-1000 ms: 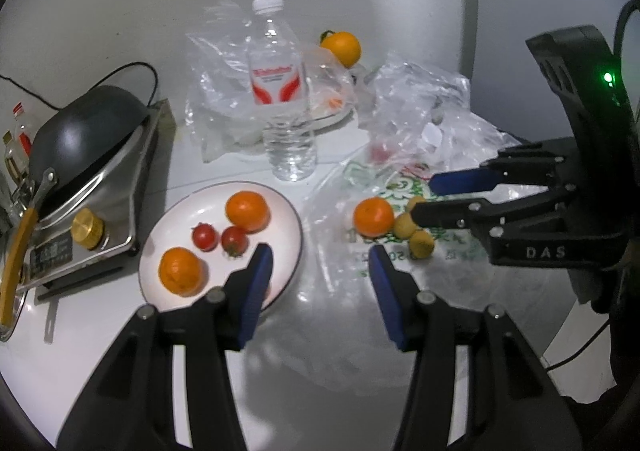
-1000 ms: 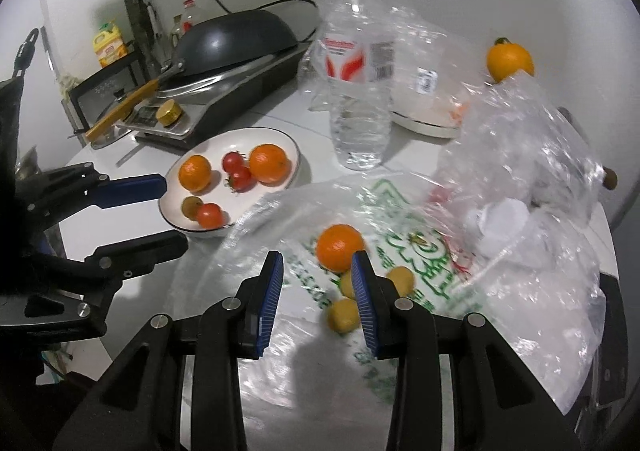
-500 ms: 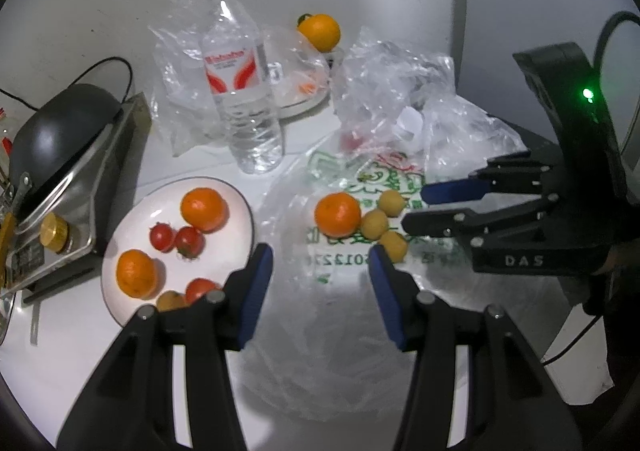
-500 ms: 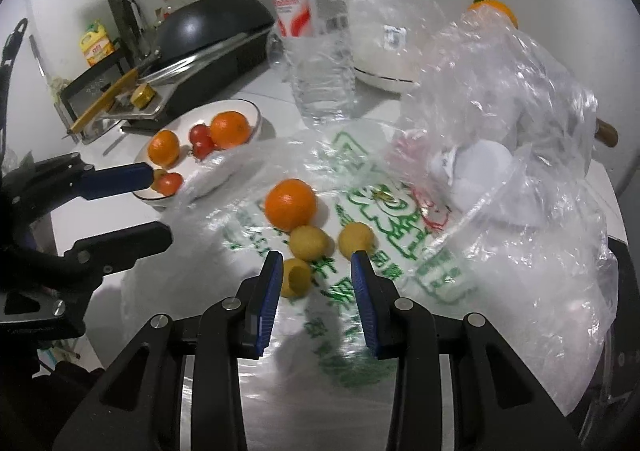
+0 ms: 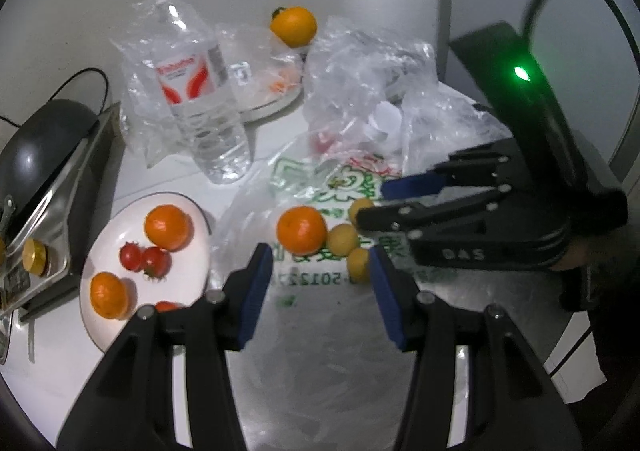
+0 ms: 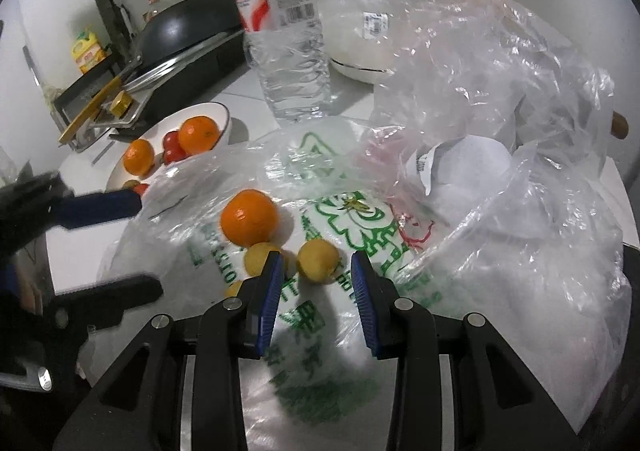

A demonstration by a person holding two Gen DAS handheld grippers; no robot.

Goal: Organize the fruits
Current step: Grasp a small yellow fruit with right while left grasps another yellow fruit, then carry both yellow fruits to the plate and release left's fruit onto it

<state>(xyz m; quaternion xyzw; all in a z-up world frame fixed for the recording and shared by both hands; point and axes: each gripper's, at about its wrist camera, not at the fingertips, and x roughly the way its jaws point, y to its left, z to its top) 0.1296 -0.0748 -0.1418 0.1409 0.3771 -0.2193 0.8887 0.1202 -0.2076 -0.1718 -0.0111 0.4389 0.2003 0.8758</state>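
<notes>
An orange [image 5: 301, 229] and three small yellow fruits [image 5: 343, 239] lie on a printed plastic bag [image 5: 320, 291]. A white plate [image 5: 116, 243] at the left holds two oranges and several cherry tomatoes. My left gripper [image 5: 320, 283] is open and empty, just short of the orange. My right gripper [image 6: 316, 285] is open and empty, its fingertips either side of a yellow fruit [image 6: 318, 259]; the orange [image 6: 249, 216] lies just beyond. The right gripper [image 5: 372, 203] also shows in the left wrist view over the yellow fruits.
A water bottle [image 5: 196, 83] stands behind the plate. Crumpled clear bags [image 6: 500, 99] rise at the right. Another orange [image 5: 293, 25] sits at the back by a bagged dish. A black wok on a cooker [image 5: 40, 155] is at the left.
Both grippers have moved closer to the fruits on the bag. The right gripper has come down around a yellow fruit; the plate has slid left in the left wrist view.
</notes>
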